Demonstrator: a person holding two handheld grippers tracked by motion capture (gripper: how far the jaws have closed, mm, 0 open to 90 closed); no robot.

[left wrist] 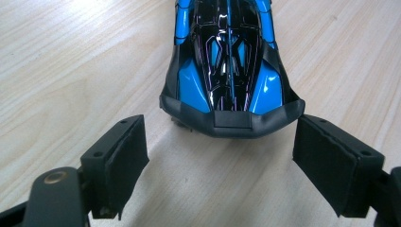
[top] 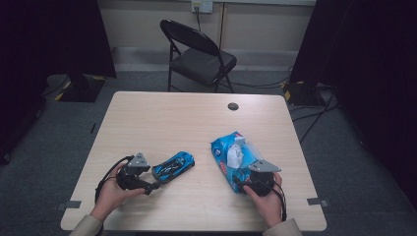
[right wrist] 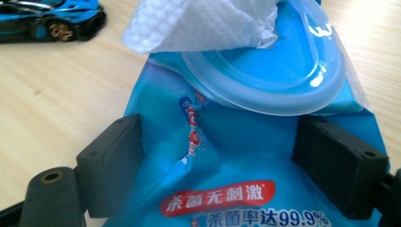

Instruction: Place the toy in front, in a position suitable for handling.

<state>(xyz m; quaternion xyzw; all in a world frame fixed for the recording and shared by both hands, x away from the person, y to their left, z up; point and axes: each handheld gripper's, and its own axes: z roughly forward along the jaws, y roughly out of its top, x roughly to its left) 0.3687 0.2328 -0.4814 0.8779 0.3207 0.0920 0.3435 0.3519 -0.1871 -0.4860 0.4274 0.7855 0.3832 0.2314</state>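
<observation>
The right gripper (right wrist: 227,175) sits over the near end of the blue wipes pack (top: 235,160), with one black jaw on each side of it. The jaws are wide and the pads look like they are just at the pack's sides, so I cannot tell if they squeeze it yet. A white wipe (right wrist: 198,23) sticks up out of the round lid (right wrist: 279,85) at the far end of the pack. The left gripper (left wrist: 222,161) is on the other side, well to the left of the pack, and its jaws are open with nothing in them. The toy car (left wrist: 229,66) lies just in front of those open jaws, not touching them. The car rests flat on the table (top: 162,118), to the left of the pack. To do this step well, I think the right hand should pinch the pack gently and low down, so the pack stays still. It should keep away from the lid, so the wipe can come out. If it squeezes too hard, the soft pack may crumple and slide.
</observation>
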